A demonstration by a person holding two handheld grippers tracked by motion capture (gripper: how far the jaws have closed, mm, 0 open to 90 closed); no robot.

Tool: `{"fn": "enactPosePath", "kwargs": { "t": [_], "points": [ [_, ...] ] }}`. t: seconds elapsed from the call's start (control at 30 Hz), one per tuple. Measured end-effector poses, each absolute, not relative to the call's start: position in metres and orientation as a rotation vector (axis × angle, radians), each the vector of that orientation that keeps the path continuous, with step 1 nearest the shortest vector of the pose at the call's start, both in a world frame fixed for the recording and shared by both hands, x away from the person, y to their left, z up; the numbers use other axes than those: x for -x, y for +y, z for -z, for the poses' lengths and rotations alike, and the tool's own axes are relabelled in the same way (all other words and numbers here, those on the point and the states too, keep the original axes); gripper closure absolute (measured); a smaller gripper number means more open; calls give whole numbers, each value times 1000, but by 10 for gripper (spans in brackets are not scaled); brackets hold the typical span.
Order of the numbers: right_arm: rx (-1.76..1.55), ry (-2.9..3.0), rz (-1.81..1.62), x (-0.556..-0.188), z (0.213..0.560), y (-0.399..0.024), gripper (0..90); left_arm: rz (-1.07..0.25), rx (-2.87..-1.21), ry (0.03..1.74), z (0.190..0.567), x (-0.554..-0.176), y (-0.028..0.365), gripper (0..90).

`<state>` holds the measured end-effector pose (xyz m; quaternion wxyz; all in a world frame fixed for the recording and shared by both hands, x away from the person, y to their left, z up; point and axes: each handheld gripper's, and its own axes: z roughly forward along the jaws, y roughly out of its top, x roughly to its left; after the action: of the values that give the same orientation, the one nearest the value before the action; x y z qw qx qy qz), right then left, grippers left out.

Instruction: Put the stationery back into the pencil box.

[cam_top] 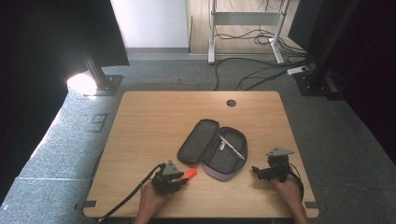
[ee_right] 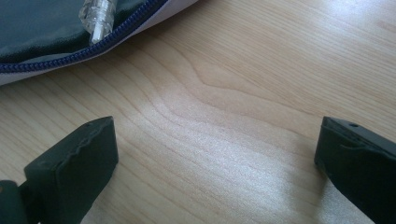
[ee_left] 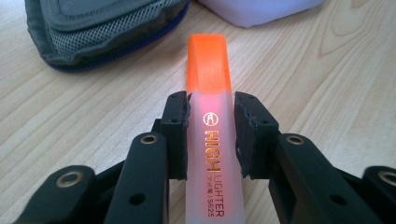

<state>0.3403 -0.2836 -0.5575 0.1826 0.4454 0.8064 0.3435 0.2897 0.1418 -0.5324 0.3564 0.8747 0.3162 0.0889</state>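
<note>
The highlighter (ee_left: 209, 135) sits between the jaws of my left gripper (ee_left: 211, 135), orange cap pointing toward the open pencil case (cam_top: 212, 148), which I take as my landmark. Both pads press its pale barrel just behind the cap, so I am clamped on it, and it lies low over the table (cam_top: 140, 121), just off the near-left corner of the case. From above, the orange tip (cam_top: 190, 173) shows close to the case's near edge, apart from it. My right gripper (cam_top: 261, 171) waits to the near right of the case with its jaws spread wide and nothing between them, over bare wood; a clear pen tip (ee_right: 95, 16) lies inside the case by the zip.

I judge the grasp step done and the carry about to begin. The next move calls for lifting the highlighter clear of the table, bringing it over the raised rim of the case's open tray, and lowering it beside the pen already inside before I let go.
</note>
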Motion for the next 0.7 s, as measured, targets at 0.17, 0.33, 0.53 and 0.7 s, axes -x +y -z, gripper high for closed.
{"fn": "enactPosePath", "kwargs": {
  "t": [0.17, 0.33, 0.53, 0.7],
  "points": [
    [-1257, 2275, -969, -340, 557, -284, 0, -244, -2269, 793, 525, -286, 139, 666],
    [-1257, 2276, -969, -340, 557, -284, 0, -247, -2261, 784, 519, -284, 138, 666],
    [-1257, 2275, -969, -340, 557, -284, 0, -240, -2235, 786, 508, -284, 141, 666],
    [-1257, 2275, -969, -340, 557, -284, 0, -257, -2230, 770, 499, -284, 138, 666]
  ]
}}
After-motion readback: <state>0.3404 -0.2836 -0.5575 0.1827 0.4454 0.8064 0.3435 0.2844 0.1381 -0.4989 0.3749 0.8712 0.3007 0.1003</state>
